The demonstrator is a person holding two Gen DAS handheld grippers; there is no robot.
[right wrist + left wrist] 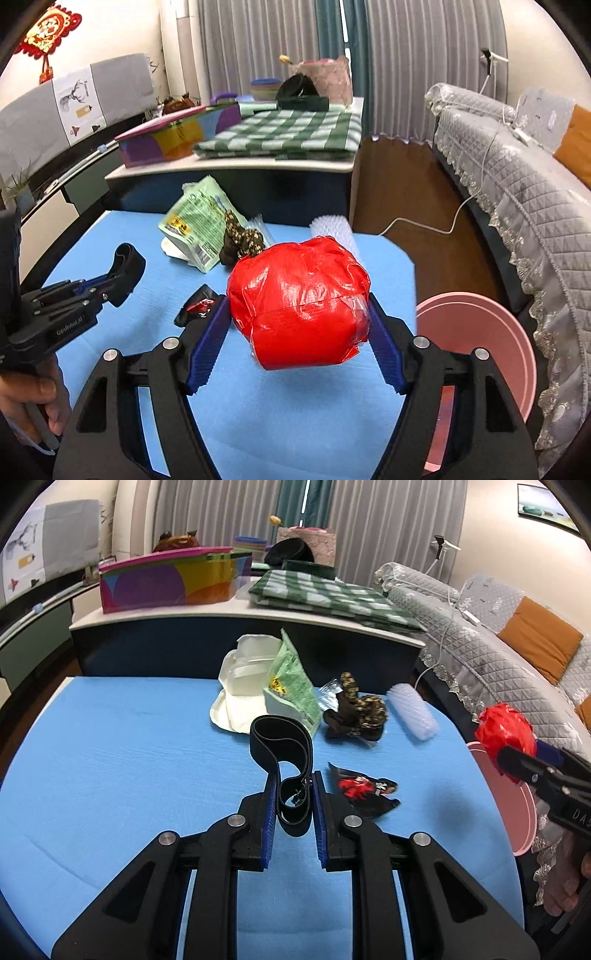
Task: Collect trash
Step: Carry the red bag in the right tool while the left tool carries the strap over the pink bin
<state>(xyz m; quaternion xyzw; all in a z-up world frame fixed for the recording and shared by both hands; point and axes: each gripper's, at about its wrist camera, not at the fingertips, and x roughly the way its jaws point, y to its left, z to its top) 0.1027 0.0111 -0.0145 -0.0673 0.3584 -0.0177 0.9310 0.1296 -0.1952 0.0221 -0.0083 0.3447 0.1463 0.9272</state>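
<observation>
1. The right gripper (297,325) pinches a crumpled red plastic-film ball (299,299) above the blue table mat (110,236), near the round pink bin (491,339) (presumably its destination).
2. The left gripper (294,794) clamps a black elastic strap loop (280,738), lifted clear of the remaining litter, probably for the bin too.

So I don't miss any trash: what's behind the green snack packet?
A white foam tray lies behind and under the green snack packet, which leans on it. Whatever sits in the tray's covered part cannot be seen.
</observation>
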